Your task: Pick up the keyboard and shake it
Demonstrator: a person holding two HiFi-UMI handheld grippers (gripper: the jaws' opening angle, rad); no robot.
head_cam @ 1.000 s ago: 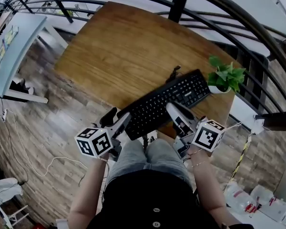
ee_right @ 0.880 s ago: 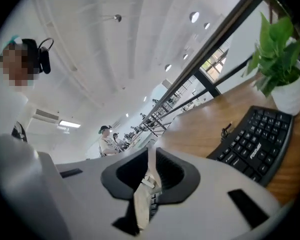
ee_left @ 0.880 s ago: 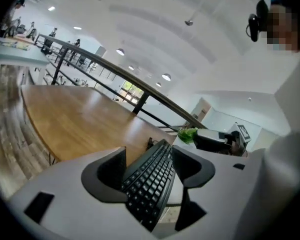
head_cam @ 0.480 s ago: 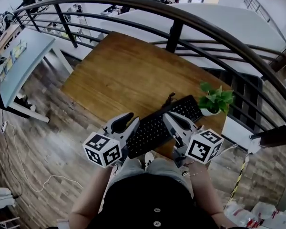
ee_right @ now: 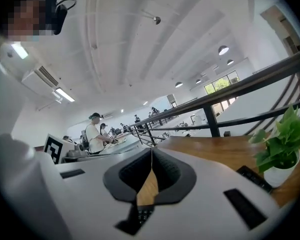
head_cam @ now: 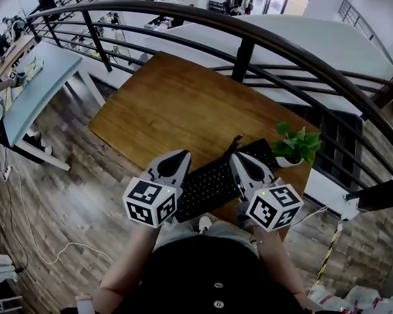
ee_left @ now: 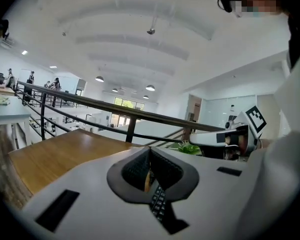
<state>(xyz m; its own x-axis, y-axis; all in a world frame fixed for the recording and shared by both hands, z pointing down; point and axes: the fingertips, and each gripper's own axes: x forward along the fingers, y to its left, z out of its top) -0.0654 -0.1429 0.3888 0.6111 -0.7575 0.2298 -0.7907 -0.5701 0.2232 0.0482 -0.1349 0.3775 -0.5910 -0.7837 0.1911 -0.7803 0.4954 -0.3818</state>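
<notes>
Two grippers, both closed, are poised over a keyboard that lies flat. Nearest the camera is the person's dark shirt [head_cam: 209, 273]. Just beyond it are the left gripper [head_cam: 178, 157] and the right gripper [head_cam: 240, 159], each with its marker cube towards the body and its fingers pointing away.

In each gripper view the jaws meet in a thin line with nothing pinched between them. Dark keys show only through the slit below that line.

The keyboard [head_cam: 215, 179] rests on the wooden table [head_cam: 164, 103] along its near edge, angled so that its right end lies farther away. The left gripper is over its left end and the right gripper is over its middle-right part. A dark cable [head_cam: 236, 140] leaves its far side, and a potted plant [head_cam: 298, 146] stands just beside its right end. A dark railing [head_cam: 249, 34] curves behind the table, with an open hall beyond it.

Change over the last second:
- The left jaws, which stood wide, have shut.
- The right jaws, already narrow, have finished closing.
- The head view has tilted up, so more of the railing and hall now shows.
- The keyboard has stayed on the table throughout.

Judgement: the keyboard is not held, so the pick-up is not under way. The jaws would have to reopen and take its edges before it could be lifted or shaken.
</notes>
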